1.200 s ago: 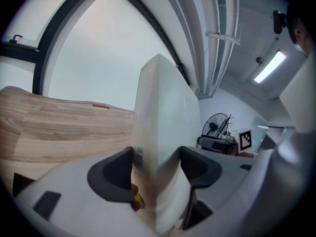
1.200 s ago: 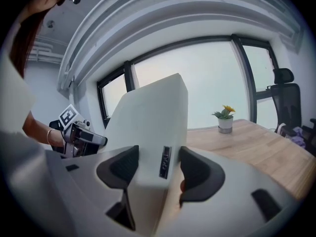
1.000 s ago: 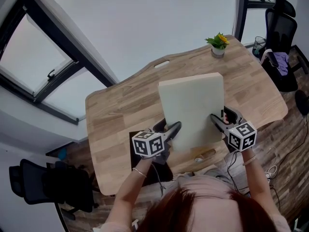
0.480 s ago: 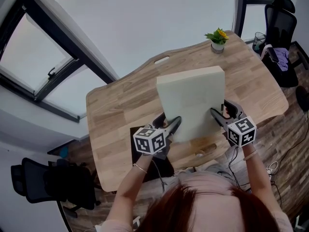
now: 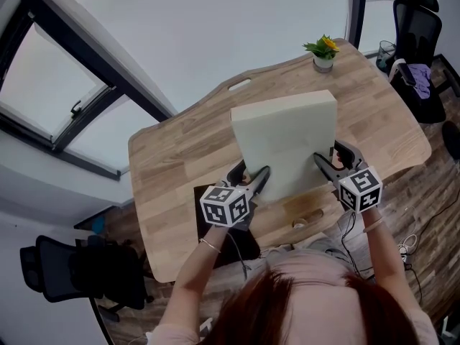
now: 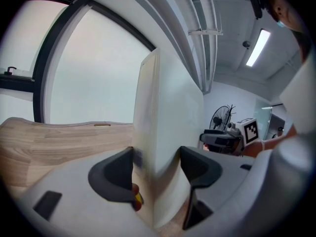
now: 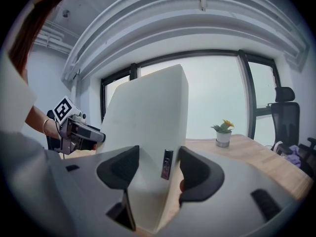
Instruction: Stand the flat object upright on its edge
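Holding the slab (image 5: 287, 146) close to upright over the near half of the table (image 5: 172, 157), with one broad cream face toward the person. Cannot tell whether its lower edge touches the wood. Gripping it low on both side edges: left gripper (image 5: 251, 177) clamped on the left edge, with a pad (image 6: 116, 169) against each face in the left gripper view; right gripper (image 5: 332, 160) clamped on the right edge the same way, with jaws set wide to span the thickness. On that edge, between the right jaws, a small dark tag (image 7: 167, 164). Well beyond the slab, near the table's far corner, a small potted plant (image 5: 323, 51). Off the table to the right, a black chair (image 5: 420, 38). Behind all of it, tall windows (image 7: 217, 98).
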The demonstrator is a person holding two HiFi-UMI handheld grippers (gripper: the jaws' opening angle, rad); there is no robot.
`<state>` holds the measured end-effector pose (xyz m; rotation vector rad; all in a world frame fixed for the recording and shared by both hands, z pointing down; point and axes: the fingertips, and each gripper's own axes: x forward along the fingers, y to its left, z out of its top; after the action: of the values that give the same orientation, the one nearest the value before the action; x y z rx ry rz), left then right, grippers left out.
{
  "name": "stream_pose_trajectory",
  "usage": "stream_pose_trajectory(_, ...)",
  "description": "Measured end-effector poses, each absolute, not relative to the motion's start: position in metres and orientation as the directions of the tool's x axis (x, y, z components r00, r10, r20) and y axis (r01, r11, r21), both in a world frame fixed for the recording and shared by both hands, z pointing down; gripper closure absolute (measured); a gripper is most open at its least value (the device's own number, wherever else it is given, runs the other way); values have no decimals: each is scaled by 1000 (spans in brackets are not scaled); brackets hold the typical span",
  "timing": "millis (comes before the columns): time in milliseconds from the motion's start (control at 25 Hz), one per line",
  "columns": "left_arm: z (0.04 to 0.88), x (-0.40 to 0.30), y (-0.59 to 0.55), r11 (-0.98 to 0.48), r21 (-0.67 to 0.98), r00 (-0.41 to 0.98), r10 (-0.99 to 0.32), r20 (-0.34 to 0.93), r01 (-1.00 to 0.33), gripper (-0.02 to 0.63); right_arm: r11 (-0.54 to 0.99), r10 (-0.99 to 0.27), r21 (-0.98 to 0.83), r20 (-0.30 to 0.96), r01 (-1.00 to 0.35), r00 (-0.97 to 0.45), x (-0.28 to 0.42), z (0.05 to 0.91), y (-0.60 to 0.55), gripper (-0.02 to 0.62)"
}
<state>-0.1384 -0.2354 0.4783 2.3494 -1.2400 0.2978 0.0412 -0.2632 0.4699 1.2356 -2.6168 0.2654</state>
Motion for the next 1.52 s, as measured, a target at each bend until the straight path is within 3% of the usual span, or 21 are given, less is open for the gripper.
stream_pose_trajectory(1520, 497, -138, -258, -487, 97, 484, -785, 387, -868, 319, 620, -752, 46, 318, -783, -577, 40, 490, -287, 341)
